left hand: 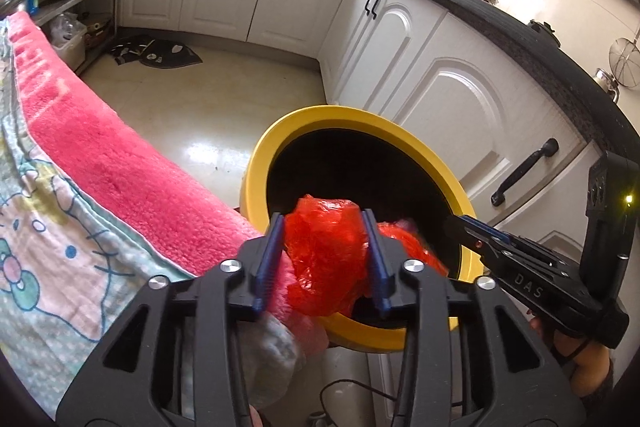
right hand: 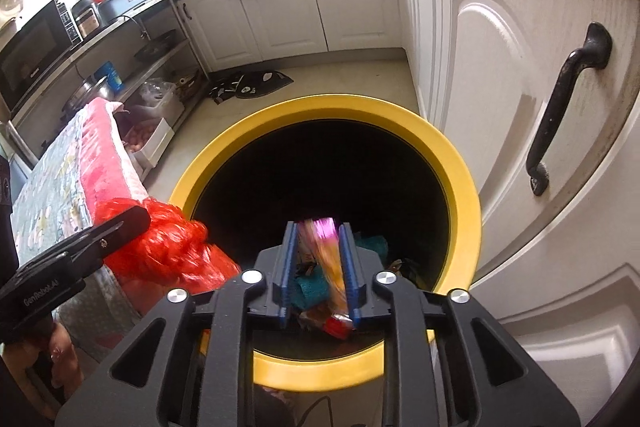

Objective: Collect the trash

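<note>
Right wrist alone shows wrapper (right hand: 325,267) between jaws.

Left wrist view: bin (left hand: 256,163) at centre; cabinets (left hand: 448,95) from twelve to three o'clock; towel-covered surface (left hand: 120,163) at nine; floor mat (left hand: 160,53) at eleven. Crumpled bag (left hand: 324,251) over the bin's near rim.

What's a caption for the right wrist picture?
Right gripper drops a wrapper into the yellow bin.

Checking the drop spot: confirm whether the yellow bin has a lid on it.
No, the yellow bin stands open, its dark inside showing below the right gripper.
</note>
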The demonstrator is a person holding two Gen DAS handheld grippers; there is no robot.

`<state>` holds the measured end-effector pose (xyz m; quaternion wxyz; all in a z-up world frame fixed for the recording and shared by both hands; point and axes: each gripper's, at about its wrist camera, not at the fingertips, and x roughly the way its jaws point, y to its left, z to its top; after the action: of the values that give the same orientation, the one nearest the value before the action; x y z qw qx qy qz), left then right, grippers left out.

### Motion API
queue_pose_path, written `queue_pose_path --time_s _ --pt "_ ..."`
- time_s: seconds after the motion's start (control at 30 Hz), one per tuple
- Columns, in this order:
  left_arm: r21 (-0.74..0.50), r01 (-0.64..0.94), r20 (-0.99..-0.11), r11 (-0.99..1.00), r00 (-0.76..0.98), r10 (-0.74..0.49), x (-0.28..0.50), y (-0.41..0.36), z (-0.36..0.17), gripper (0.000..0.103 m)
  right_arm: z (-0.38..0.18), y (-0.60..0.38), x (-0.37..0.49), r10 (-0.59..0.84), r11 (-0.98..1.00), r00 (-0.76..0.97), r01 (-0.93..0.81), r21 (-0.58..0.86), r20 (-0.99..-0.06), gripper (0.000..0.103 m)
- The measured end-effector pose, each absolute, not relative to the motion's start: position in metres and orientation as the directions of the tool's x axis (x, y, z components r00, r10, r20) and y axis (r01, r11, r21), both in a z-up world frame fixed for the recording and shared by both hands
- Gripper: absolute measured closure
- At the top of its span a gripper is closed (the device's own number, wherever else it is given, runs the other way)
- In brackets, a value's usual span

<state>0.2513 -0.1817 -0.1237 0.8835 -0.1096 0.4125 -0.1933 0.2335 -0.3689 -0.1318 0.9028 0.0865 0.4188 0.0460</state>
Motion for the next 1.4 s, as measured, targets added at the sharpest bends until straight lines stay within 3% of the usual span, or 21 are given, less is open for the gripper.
queue_pose_path --time_s 0.53,0.67,0.9,1.4 --pt "-0.345 0.262 -0.639 0.901 0.638 -0.43 0.247 -0.169 -0.086 0.044 -0.095 -0.368 0.215 0.125 0.986 0.701 -0.01 0.165 -0.702 0.059" --pt "-0.331 0.269 -0.629 0.905 0.652 -0.424 0.241 -0.168 -0.074 0.033 -0.084 -0.368 0.207 0.116 0.987 0.716 -0.006 0.159 -0.689 0.049" --pt "-0.284 0.277 -0.623 0.918 0.674 -0.396 0.229 -0.163 -0.055 0.012 -0.069 -0.367 0.195 0.093 0.99 0.743 0.001 0.14 -0.663 0.04" --pt "-0.221 0.259 -0.631 0.94 0.697 -0.341 0.205 -0.138 -0.028 0.011 -0.046 -0.352 0.174 0.066 0.994 0.778 0.002 0.108 -0.624 0.015"
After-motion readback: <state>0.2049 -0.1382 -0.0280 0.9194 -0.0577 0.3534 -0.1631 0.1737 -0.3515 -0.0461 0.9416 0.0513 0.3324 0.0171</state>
